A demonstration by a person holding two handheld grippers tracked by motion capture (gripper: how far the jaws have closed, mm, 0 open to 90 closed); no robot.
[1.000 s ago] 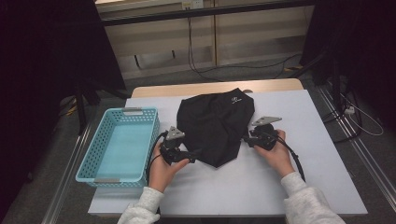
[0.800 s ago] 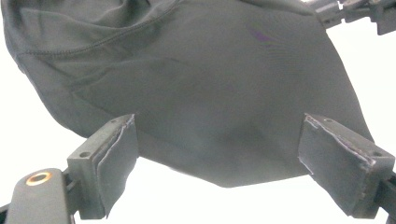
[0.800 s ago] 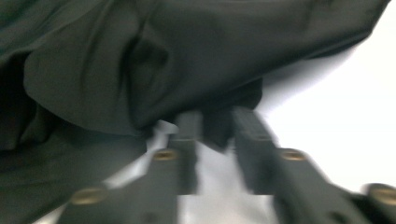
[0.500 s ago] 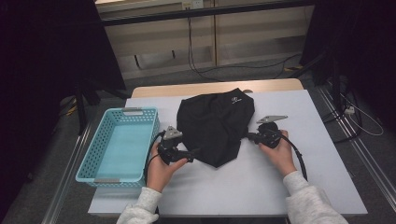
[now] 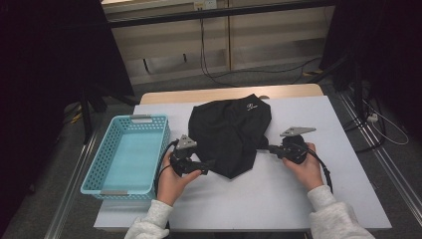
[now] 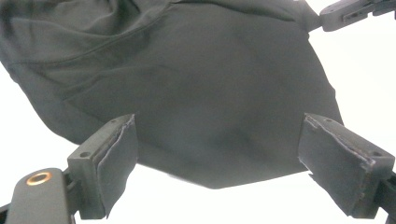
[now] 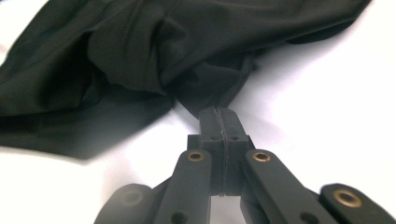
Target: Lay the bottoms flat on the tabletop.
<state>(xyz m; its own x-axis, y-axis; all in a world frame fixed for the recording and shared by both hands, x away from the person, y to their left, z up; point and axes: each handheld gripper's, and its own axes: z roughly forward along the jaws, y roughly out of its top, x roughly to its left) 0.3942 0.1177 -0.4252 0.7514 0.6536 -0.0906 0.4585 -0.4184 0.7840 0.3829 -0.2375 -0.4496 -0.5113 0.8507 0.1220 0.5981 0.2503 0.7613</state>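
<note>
Black garment (image 5: 230, 134) beside blue basket (image 5: 128, 153)

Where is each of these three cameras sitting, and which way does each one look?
High view: above the person's side, looking forward and down on the table, basket, both hands.
Left gripper view: on the left gripper, between open jaws toward the black garment.
Right gripper view: on the right gripper, jaws shut on that garment's edge.
Shared: the garment.

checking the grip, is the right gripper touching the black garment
Touching: in the right gripper view, the right gripper is shut on an edge of the black garment.
</note>
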